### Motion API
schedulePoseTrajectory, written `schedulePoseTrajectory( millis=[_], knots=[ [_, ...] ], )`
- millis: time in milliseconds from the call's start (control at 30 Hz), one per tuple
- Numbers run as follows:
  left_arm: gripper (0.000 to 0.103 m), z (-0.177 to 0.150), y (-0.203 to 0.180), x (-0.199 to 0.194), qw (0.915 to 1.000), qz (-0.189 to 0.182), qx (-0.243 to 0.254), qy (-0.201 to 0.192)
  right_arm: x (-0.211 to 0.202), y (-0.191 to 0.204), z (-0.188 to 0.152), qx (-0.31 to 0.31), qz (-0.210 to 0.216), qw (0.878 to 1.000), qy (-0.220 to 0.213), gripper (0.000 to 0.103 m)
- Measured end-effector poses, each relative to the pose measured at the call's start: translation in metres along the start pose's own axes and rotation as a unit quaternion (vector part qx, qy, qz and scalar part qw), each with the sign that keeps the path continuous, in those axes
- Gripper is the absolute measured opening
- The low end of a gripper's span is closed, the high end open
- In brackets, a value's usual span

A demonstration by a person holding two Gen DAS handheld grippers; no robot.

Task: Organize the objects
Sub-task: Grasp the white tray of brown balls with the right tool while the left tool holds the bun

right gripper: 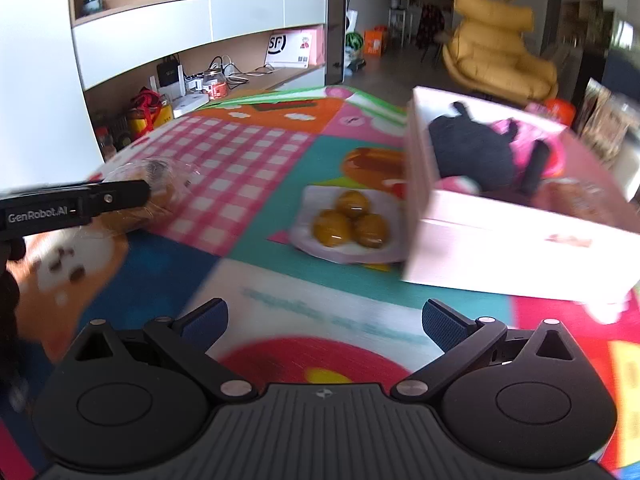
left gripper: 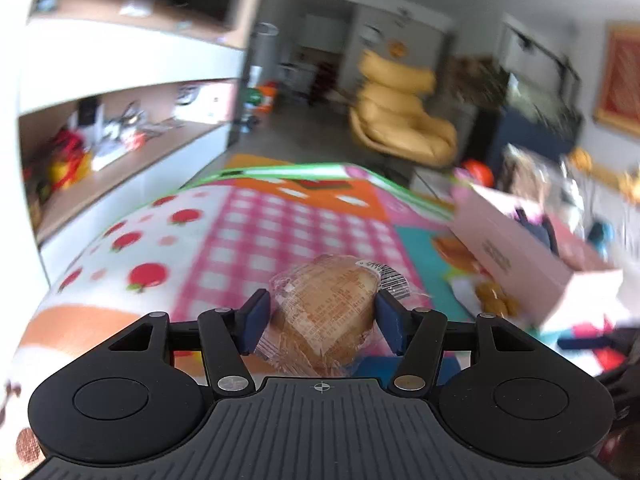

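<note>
My left gripper [left gripper: 322, 300] is shut on a plastic-wrapped bun [left gripper: 328, 312], with a blue pad pressed on each side of it, above the colourful play mat [left gripper: 256, 232]. The right wrist view shows that same gripper [right gripper: 80, 204] from the side at the far left, the wrapped bun [right gripper: 156, 192] in its fingers. My right gripper [right gripper: 326, 312] hangs open over the mat with nothing between its pads. A pale pink box [right gripper: 500, 256] stands open to the right, holding a black item [right gripper: 472, 152] and a pink item [right gripper: 552, 148]. The box [left gripper: 520, 248] also sits at the right edge of the left wrist view.
A clear pack of three round yellow pastries [right gripper: 348, 220] lies on the mat just left of the box. A low shelf unit [right gripper: 200, 72] with cables and small items runs along the wall at the left. A yellow armchair [right gripper: 496, 48] stands beyond the mat.
</note>
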State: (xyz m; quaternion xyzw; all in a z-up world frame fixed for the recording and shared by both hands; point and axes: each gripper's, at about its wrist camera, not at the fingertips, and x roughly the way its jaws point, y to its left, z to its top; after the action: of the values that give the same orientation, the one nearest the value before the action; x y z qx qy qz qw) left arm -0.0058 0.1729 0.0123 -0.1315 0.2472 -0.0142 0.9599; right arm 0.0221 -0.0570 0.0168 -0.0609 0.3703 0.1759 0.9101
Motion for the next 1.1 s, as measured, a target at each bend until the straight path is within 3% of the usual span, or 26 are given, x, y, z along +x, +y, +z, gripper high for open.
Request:
schedulePoseTrajectory(
  millis=[200,300,367,533,700,800,867,933,967,1100],
  knots=[
    [0.063,0.000,0.012,-0.003,0.9993,-0.017,-0.030,-0.011,0.032,0.010,0.025,0.056,-0.036,0.998,-0.001,0.103],
    [0.063,0.000,0.021,-0.005,0.9980,-0.028,-0.054,-0.016,0.046,0.022,0.037,0.053,-0.063,0.997,0.010,0.103],
    [0.063,-0.002,0.027,-0.007,0.9962,-0.039,-0.075,-0.020,0.048,0.027,0.040,0.049,-0.053,0.997,0.009,0.103],
    [0.063,-0.002,0.030,-0.005,0.9946,-0.043,-0.092,-0.024,0.036,0.048,0.033,-0.034,-0.006,0.999,-0.012,0.094],
    [0.063,-0.003,0.031,-0.005,0.9936,-0.047,-0.099,-0.025,0.029,0.066,0.037,-0.115,-0.067,0.988,-0.081,0.089],
    [0.063,-0.005,0.033,-0.005,0.9930,-0.046,-0.106,-0.028,0.042,0.067,0.056,-0.119,-0.079,0.986,-0.088,0.089],
    [0.063,-0.005,0.032,-0.005,0.9931,-0.043,-0.106,-0.028,0.058,0.066,0.071,-0.118,-0.084,0.986,-0.079,0.082],
    [0.063,-0.006,0.033,-0.004,0.9930,-0.043,-0.107,-0.027,0.072,0.065,0.080,-0.114,-0.092,0.987,-0.063,0.061],
    [0.063,-0.006,0.033,-0.004,0.9927,-0.044,-0.109,-0.027,0.078,0.064,0.082,-0.109,-0.092,0.989,-0.048,0.056],
    [0.063,-0.006,0.035,-0.004,0.9921,-0.047,-0.114,-0.026,0.068,0.061,0.068,-0.105,-0.065,0.991,-0.041,0.054]
  ],
)
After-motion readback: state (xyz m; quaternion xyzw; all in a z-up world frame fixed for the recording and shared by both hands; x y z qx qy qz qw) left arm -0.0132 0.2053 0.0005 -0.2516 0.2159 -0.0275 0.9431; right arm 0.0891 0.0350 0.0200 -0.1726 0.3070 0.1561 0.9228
